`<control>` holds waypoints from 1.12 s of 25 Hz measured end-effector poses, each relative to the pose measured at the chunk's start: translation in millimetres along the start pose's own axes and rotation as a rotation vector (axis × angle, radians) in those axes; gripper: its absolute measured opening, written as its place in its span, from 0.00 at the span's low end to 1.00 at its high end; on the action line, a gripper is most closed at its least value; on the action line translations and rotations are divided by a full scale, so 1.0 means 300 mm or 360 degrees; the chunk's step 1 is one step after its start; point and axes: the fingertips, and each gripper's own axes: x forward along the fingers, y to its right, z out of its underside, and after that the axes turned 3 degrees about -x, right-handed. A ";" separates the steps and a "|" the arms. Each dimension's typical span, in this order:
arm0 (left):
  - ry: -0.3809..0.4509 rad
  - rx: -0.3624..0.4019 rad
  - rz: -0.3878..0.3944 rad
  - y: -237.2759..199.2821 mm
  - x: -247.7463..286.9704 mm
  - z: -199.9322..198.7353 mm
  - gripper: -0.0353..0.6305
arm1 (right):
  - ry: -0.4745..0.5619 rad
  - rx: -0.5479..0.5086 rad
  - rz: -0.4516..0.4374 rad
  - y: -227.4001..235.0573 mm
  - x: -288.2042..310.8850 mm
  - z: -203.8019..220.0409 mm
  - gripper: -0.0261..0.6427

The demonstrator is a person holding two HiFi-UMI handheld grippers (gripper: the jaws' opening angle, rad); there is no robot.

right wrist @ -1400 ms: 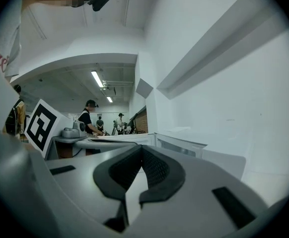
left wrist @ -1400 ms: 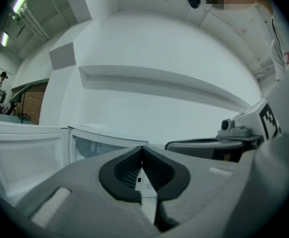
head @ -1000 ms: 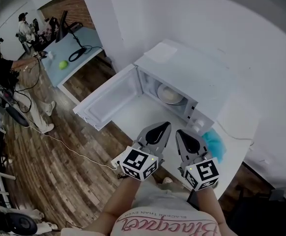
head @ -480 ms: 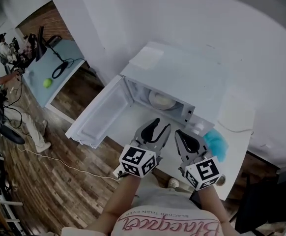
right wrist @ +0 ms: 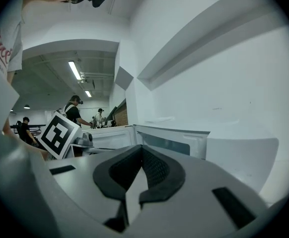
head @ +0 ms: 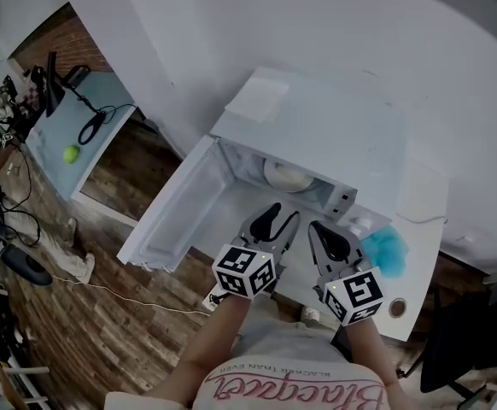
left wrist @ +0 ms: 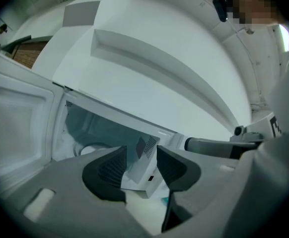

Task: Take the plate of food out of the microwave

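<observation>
White plate point(head: 284, 176) in open microwave point(head: 317, 131) ahead; left hand-held gripper point(left wrist: 142, 155) just spread, empty, for grasp; right hand-held gripper point(right wrist: 142, 150) pressed together.

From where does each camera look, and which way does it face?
Head view: on the person's head, facing down at the open microwave; shows left gripper, right gripper, forearms.
Left gripper view: on the left gripper, facing the microwave's cavity and plate; its fingers, just opening, empty.
Right gripper view: on the right gripper, facing the microwave's front; fingers shut.
Head and left views share the plate.
</observation>
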 end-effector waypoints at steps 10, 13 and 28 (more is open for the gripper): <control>-0.0099 -0.0453 -0.0016 -0.213 0.100 0.112 0.34 | -0.0096 0.0051 0.0089 -0.003 0.094 0.067 0.06; -0.0158 -0.0566 -0.0055 -0.277 0.135 0.162 0.34 | -0.0113 0.0072 0.0119 0.005 0.122 0.080 0.06; -0.0328 -0.1135 -0.0281 -0.473 0.260 0.314 0.34 | -0.0218 0.0110 0.0211 0.029 0.202 0.145 0.06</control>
